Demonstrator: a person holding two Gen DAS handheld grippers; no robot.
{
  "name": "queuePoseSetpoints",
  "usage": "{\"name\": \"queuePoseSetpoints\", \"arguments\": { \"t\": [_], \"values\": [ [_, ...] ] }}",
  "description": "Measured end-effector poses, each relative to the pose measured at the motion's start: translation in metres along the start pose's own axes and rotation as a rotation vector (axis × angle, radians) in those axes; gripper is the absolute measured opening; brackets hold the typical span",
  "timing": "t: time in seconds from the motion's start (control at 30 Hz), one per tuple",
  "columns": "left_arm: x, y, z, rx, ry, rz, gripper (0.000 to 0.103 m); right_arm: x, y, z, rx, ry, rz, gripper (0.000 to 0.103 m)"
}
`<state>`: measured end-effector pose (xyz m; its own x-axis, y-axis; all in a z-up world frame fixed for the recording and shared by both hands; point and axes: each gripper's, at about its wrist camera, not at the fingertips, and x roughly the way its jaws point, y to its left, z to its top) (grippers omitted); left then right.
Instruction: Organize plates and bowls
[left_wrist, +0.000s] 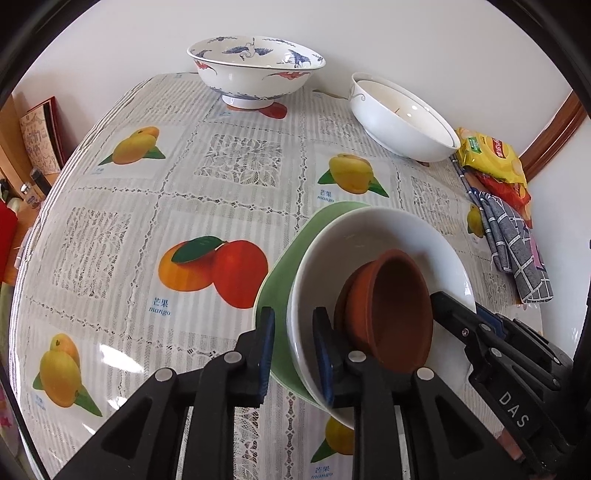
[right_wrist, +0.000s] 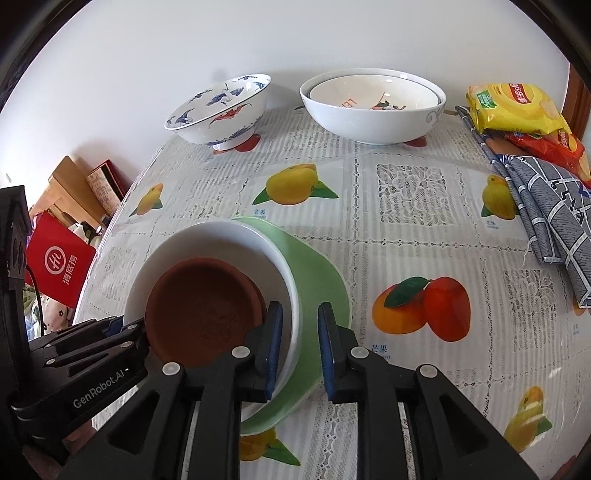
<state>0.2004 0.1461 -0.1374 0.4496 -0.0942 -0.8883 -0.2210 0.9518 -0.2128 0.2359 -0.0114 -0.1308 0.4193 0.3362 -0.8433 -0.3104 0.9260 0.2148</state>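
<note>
Both tongs, left (left_wrist: 293, 354) and right (right_wrist: 300, 350), straddle opposite rims of the white bowl (right_wrist: 221, 236), jaws narrow, pads slightly off it; a brown bowl (right_wrist: 203, 306) sits inside, a green plate (right_wrist: 317, 273) beneath.

A home dining corner. A table stands against a plain white wall, covered in a glossy lace-pattern plastic tablecloth (right_wrist: 406, 236) printed with mangoes. On it sit a blue-and-red painted porcelain bowl (right_wrist: 218, 110), yellow and red snack packets (right_wrist: 517, 110) and a folded grey checked cloth (right_wrist: 546, 214). Beside the table, wooden furniture (right_wrist: 62, 188) holds household clutter.
</note>
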Motion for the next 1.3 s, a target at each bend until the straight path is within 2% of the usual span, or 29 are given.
{"name": "queuePoseSetpoints", "arguments": {
  "t": [0.17, 0.27, 0.33, 0.47, 0.53, 0.6, 0.67, 0.8, 0.87, 1.13, 1.2, 1.3],
  "values": [
    [-0.014, -0.008, -0.008, 0.033, -0.013, 0.024, 0.024, -0.012, 0.0, -0.004, -0.007, -0.009, 0.0, 0.022],
    [-0.023, -0.009, -0.014, 0.04, -0.024, 0.038, 0.032, -0.02, -0.003, -0.009, -0.005, -0.022, 0.005, 0.027],
    [-0.031, -0.009, -0.019, 0.04, -0.035, 0.042, 0.033, -0.026, -0.004, -0.014, -0.004, -0.031, 0.011, 0.03],
    [-0.05, -0.014, -0.027, 0.062, -0.085, 0.096, 0.038, -0.043, -0.005, -0.022, -0.014, -0.049, 0.019, 0.031],
    [-0.061, -0.019, -0.031, 0.081, -0.12, 0.129, 0.04, -0.053, -0.005, -0.026, -0.022, -0.065, 0.001, 0.031],
    [-0.073, -0.026, -0.034, 0.098, -0.15, 0.131, 0.044, -0.068, -0.008, -0.032, -0.025, -0.091, -0.013, 0.036],
    [-0.084, -0.035, -0.038, 0.117, -0.176, 0.123, 0.048, -0.083, -0.014, -0.037, -0.017, -0.115, -0.024, 0.047],
    [-0.105, -0.06, -0.048, 0.172, -0.241, 0.133, 0.056, -0.113, -0.03, -0.045, 0.003, -0.142, -0.072, 0.052],
    [-0.115, -0.073, -0.054, 0.199, -0.268, 0.142, 0.057, -0.129, -0.04, -0.05, 0.021, -0.16, -0.109, 0.058],
    [-0.156, -0.114, -0.075, 0.232, -0.351, 0.117, 0.066, -0.177, -0.071, -0.074, 0.073, -0.184, -0.244, 0.058],
    [-0.164, -0.12, -0.08, 0.235, -0.367, 0.107, 0.073, -0.187, -0.076, -0.081, 0.094, -0.191, -0.243, 0.059],
    [-0.17, -0.127, -0.086, 0.241, -0.376, 0.103, 0.076, -0.199, -0.079, -0.09, 0.108, -0.198, -0.236, 0.07]
  ]
}}
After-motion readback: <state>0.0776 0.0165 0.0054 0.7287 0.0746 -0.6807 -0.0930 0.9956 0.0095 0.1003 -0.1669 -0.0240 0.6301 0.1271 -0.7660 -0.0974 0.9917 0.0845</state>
